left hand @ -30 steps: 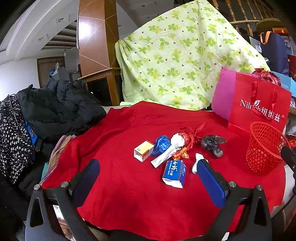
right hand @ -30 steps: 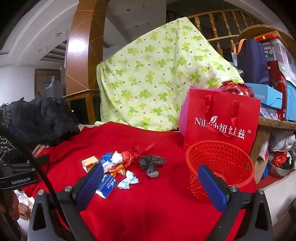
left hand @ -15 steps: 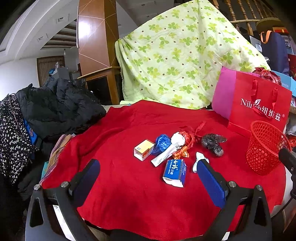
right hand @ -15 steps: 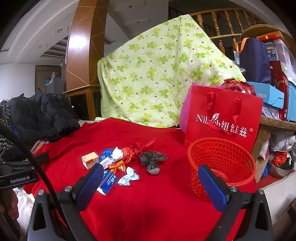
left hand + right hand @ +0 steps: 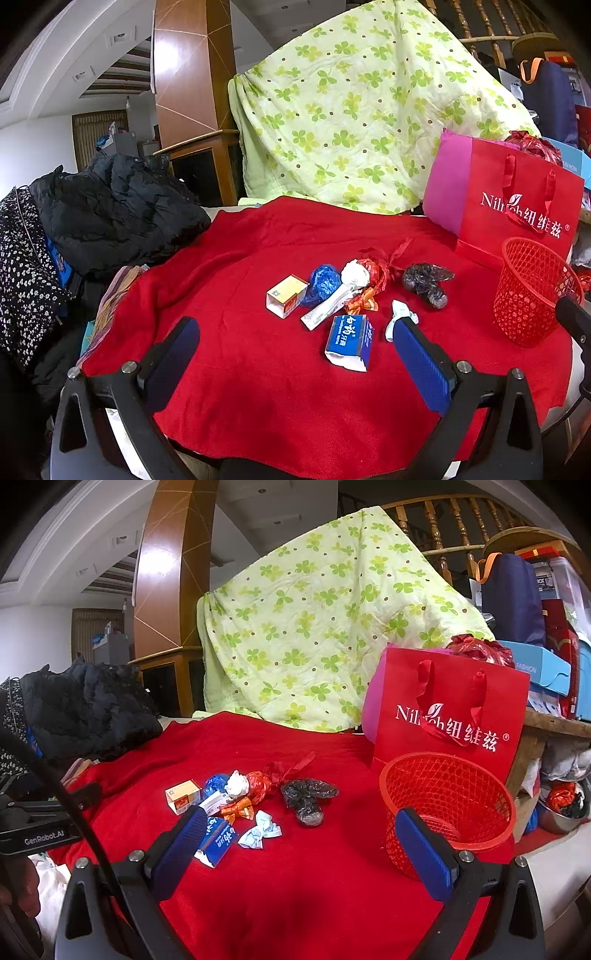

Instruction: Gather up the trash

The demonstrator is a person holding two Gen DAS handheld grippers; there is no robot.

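Two grippers, both w/ jaws spread wide & holding nothing: left gripper [image 5: 295, 349] sits low centre of its frame above the red cloth [image 5: 258, 369] on the worktop, right gripper [image 5: 301, 834] low centre of its own frame. Trash lies in a loose cluster mid-frame on the cloth. Blue carton [image 5: 349, 341] is nearest the left gripper, between its blue pads, not touched; in the right view it sits just behind the left-hand pad [image 5: 179, 851]. Yellow-white small box [image 5: 286, 295] lies at the cluster's left edge, blue crumpled wrapper [image 5: 324, 282] beside it, white tube [image 5: 328, 308] angled below that. White paper wad [image 5: 354, 272] touches the red plastic wrapper [image 5: 384, 267]; orange wrapper [image 5: 362, 302] just under them. Black plastic bag [image 5: 424, 282] is at the cluster's right side, a bit apart. Pale blue crumpled wrapper [image 5: 260, 830] sits near the carton, centre of right view. Red mesh basket [image 5: 447, 805] stands upright at right of frame, apart from the trash; whether it holds anything I can't tell. Red gift bag [image 5: 447, 709] stands behind the basket, green clover quilt [image 5: 362, 110] drapes upper centre, black jacket [image 5: 110, 210] is piled at left.
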